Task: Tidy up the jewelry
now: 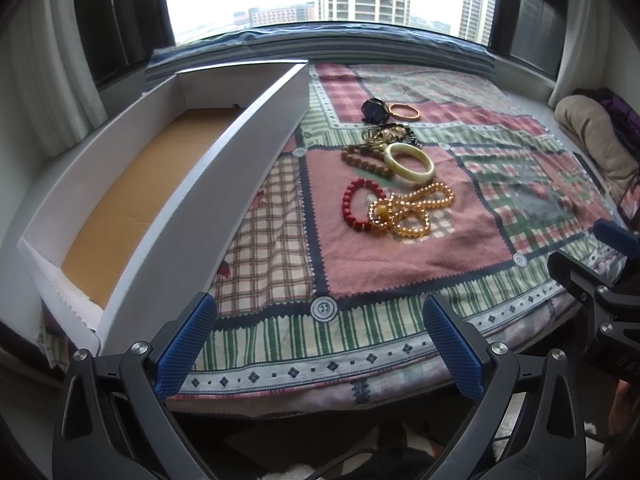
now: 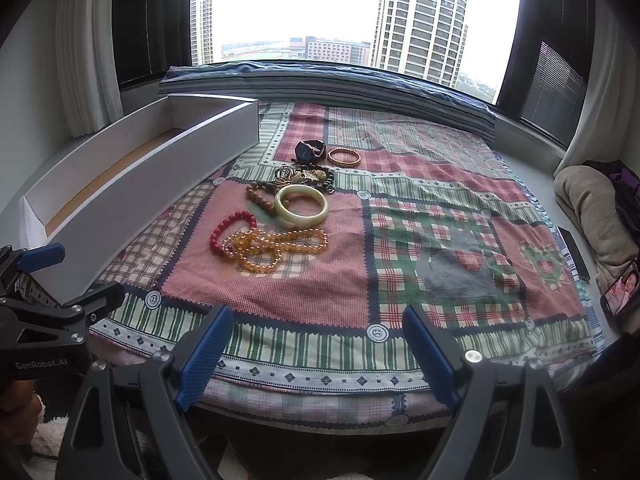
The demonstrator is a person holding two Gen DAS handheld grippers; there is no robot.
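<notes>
A pile of jewelry lies on a patchwork cloth: a red bead bracelet, amber bead strands, a pale jade bangle, brown wooden beads, a dark watch and an orange bangle. A long white box with a brown floor lies empty to the left. My left gripper is open and empty, near the cloth's front edge. My right gripper is open and empty, also at the front edge. The same jewelry shows in the right wrist view, with the jade bangle mid-pile.
A window ledge with folded blue fabric runs along the back. A beige rolled cloth, a dark flat bar and a phone lie at the right edge. Curtains hang at both sides.
</notes>
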